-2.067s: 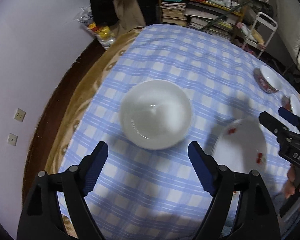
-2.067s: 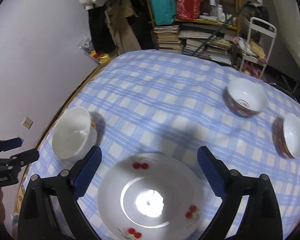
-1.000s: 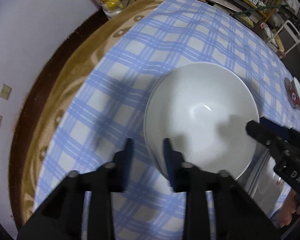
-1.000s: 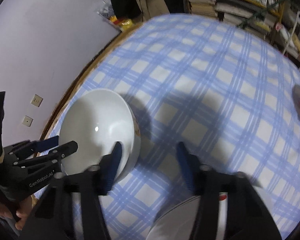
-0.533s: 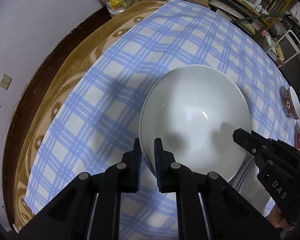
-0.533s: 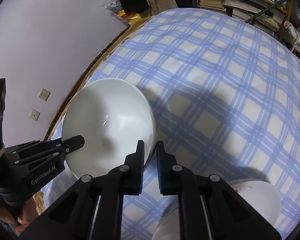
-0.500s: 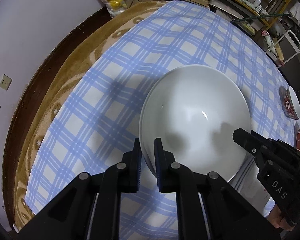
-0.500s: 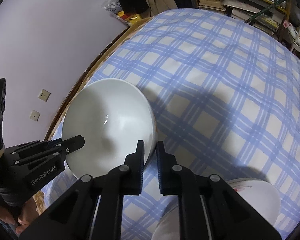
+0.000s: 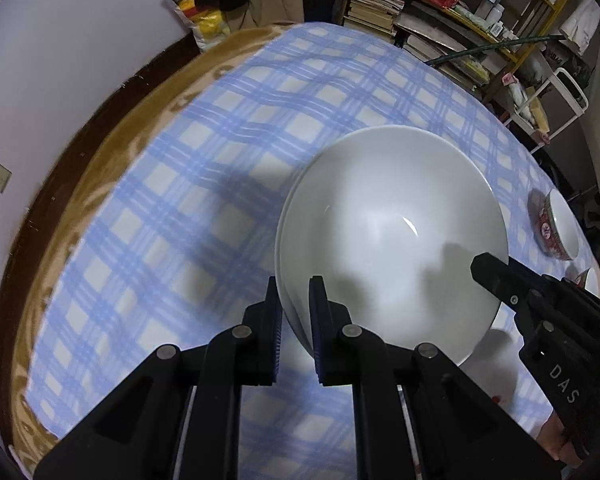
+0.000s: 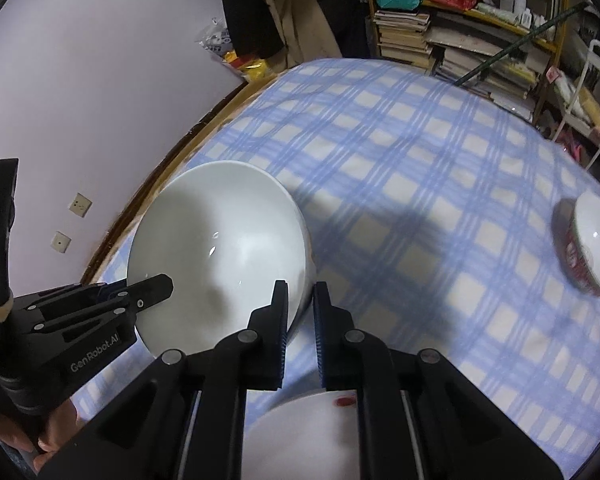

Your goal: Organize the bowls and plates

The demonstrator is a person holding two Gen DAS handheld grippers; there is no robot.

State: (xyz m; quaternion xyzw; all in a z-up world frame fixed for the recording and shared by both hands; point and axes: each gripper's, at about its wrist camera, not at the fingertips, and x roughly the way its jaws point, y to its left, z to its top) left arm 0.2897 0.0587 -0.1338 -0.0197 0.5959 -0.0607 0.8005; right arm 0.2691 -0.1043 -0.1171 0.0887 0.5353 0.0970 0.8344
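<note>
You are working over the blue checked tablecloth [image 9: 228, 128], which is filling most of both views. The large white bowl [image 9: 388, 236] is sitting right of centre in the left wrist view and lower left in the right wrist view, and both tongs are pinching its rim. The left gripper [image 9: 293, 300] is clamping the near-left edge with its jaws nearly closed on the wall; the right gripper [image 10: 300, 300] is doing the same on the opposite edge. The cherry-patterned plate [image 10: 324, 440] is lying at the bottom centre of the right view, just under the bowl's side. Two red-patterned bowls [image 10: 588, 244] are waiting at the right edge.

The risk, as I judge it: you are holding glazed porcelain by thin rim pinches, so uneven lifting could tilt the bowl, let it slip out, or knock it against the plate.

Against two seconds ago, both tongs were wide open above the dishes; the right jaws have just been closing, with the bowl's rim between them, and the bowl now looks raised.
</note>
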